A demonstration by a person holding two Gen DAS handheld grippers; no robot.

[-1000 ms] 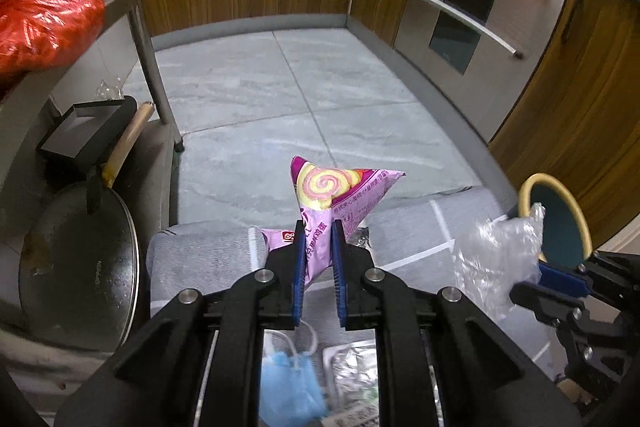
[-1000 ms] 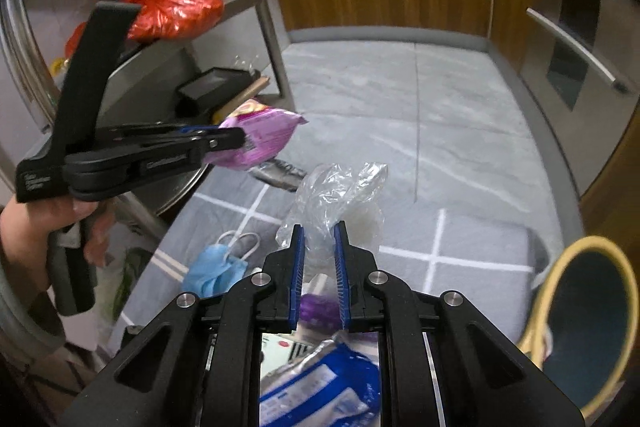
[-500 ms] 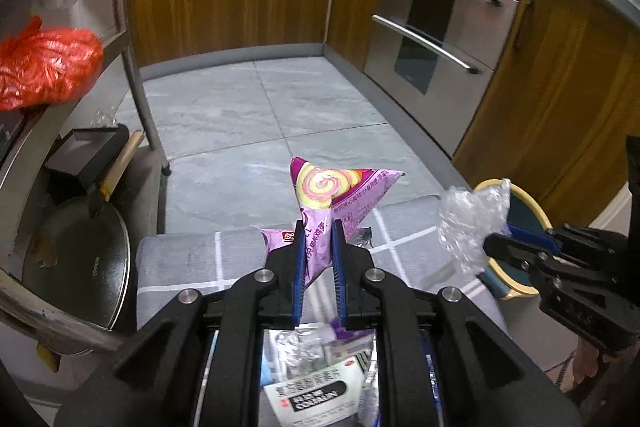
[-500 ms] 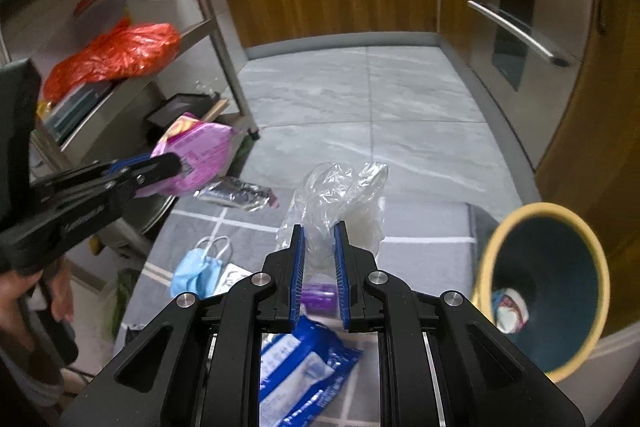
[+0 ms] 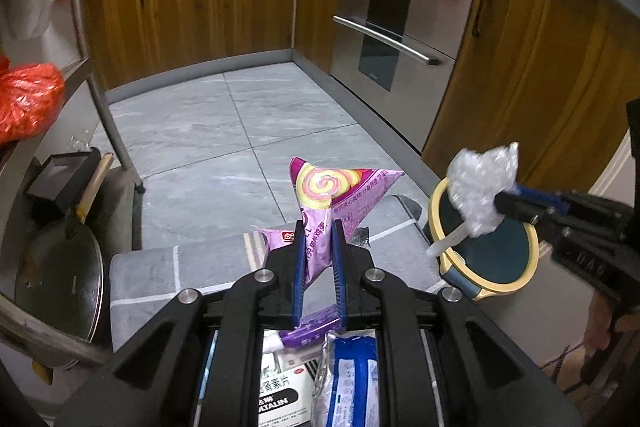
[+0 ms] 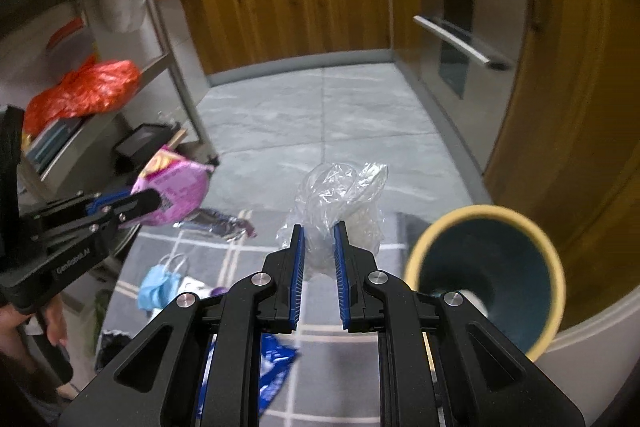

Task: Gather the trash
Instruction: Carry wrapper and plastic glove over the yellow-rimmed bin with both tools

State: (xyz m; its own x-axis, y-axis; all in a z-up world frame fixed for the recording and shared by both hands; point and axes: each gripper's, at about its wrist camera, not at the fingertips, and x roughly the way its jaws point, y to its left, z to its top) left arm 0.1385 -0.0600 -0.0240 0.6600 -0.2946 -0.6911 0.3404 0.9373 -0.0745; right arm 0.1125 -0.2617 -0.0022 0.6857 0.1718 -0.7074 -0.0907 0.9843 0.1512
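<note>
The left gripper (image 5: 317, 229) pinched a glossy purple snack wrapper (image 5: 336, 193) while the right gripper (image 6: 319, 233) clamped crinkled clear plastic film (image 6: 340, 195) beside the round yellow-rimmed bin (image 6: 486, 217), above a grey mat (image 5: 140, 275) strewn with packets.

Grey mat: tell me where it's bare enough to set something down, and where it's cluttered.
The grey mat is bare at its left end beside the round metal pan lid, and in a strip before the yellow-rimmed teal bin. The middle is crowded: blue face mask, silver foil wrapper, blue packet.
</note>
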